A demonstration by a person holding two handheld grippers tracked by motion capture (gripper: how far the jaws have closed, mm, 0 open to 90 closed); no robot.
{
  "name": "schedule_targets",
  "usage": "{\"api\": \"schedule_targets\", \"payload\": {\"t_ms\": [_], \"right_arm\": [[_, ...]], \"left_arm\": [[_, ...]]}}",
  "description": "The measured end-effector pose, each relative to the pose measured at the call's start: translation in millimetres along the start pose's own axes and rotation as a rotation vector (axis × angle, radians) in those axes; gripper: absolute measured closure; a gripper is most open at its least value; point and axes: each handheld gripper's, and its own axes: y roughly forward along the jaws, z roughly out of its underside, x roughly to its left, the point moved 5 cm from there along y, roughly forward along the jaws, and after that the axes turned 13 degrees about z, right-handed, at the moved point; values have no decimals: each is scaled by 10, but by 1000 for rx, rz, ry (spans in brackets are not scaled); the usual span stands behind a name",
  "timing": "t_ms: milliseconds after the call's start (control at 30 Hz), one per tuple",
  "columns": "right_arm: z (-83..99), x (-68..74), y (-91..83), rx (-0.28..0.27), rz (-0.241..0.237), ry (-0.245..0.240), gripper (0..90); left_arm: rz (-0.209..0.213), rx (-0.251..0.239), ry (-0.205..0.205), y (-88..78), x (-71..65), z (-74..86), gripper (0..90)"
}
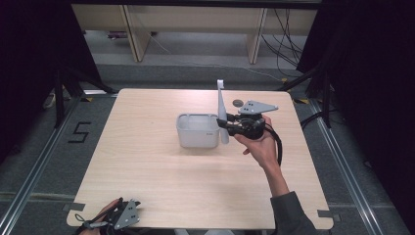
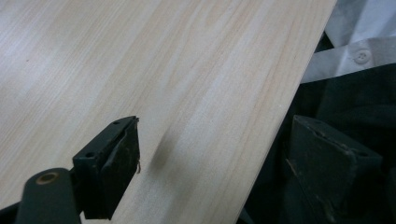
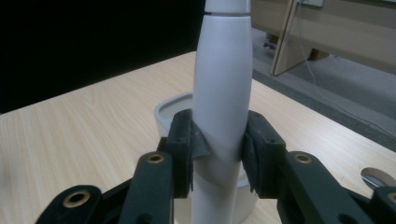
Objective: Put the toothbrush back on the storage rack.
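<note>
The white electric toothbrush (image 1: 221,110) stands almost upright in the air, its long axis running from the thick handle end at the bottom to the slim neck and head at the top, the head leaning slightly toward the far edge of the table (image 1: 147,171). It hangs just beside the right wall of the pale grey container (image 1: 197,130), which sits a little beyond the middle of the surface, nearer the far edge than the near one; whether the handle touches that wall I cannot tell from here. The right gripper (image 1: 226,123) has it by the fat part of the handle: in the right gripper view the 2 black pads press on either side of the white body (image 3: 223,93), closed just enough to hold it, with the container's open rim (image 3: 173,103) right behind and below. So the opening lies to the left of the toothbrush as seen from the person's side, very close, and my guess is that the coming move depends on bringing the lower end over that rim while keeping the axis vertical. A small dark round object (image 1: 238,103) lies on the surface just behind the right gripper, toward the far right corner. The left gripper (image 1: 122,214) rests at the near left corner, well apart from all this, its jaws wide apart over bare wood and the table's edge with nothing between them.
</note>
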Motion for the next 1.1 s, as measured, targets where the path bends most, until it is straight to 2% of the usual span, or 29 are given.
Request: {"api": "schedule_targets", "payload": {"t_ms": [100, 133, 167, 200, 300, 367, 400, 467, 533, 600, 667, 700, 767, 1000, 1033, 1067, 1100], "right_arm": [[-41, 0, 50, -2, -10, 32, 665], [-63, -22, 65, -5, 11, 20, 665], [-75, -15, 72, -2, 0, 36, 665], [-97, -21, 78, -5, 1, 30, 665], [-170, -64, 85, -36, 26, 25, 665], [-242, -114, 122, -58, 2, 65, 665], [-242, -114, 122, -58, 2, 65, 665], [-279, -161, 143, -63, 14, 97, 665], [-319, -204, 167, -73, 32, 106, 665], [-360, -242, 199, -89, 43, 102, 665], [-394, -270, 224, -103, 63, 104, 665], [-408, -269, 241, -107, 59, 118, 664], [-421, -281, 299, -112, 63, 113, 665], [-358, -262, 458, -93, 70, 123, 665], [-338, -246, 495, -83, 77, 131, 664], [-338, -246, 495, -83, 77, 131, 664], [-336, -264, 518, -94, 94, 104, 664]], "left_arm": [[4, 5, 4, 4, -8, 2, 165], [6, 5, 4, 6, -9, 2, 166], [2, 6, 4, 7, -7, 2, 166], [-2, 4, 1, 8, -5, 0, 167], [1, 5, 2, 11, -8, 1, 168], [19, 8, 3, 10, -10, 4, 168], [14, 5, 2, 9, -5, 0, 168], [16, 1, 2, 6, -8, -5, 168], [18, 6, 2, 9, -12, 5, 168], [26, 12, -4, 5, -6, 6, 168], [13, -6, 0, 10, -10, -2, 168], [14, -4, 4, 10, -15, 2, 168], [11, -3, 0, 14, -12, 12, 169], [12, -3, -3, 17, -8, 11, 169], [46, 32, -6, -5, -8, 17, 169], [37, 15, -5, 9, -8, 16, 169], [23, 6, -5, 17, -8, 14, 169]]}}
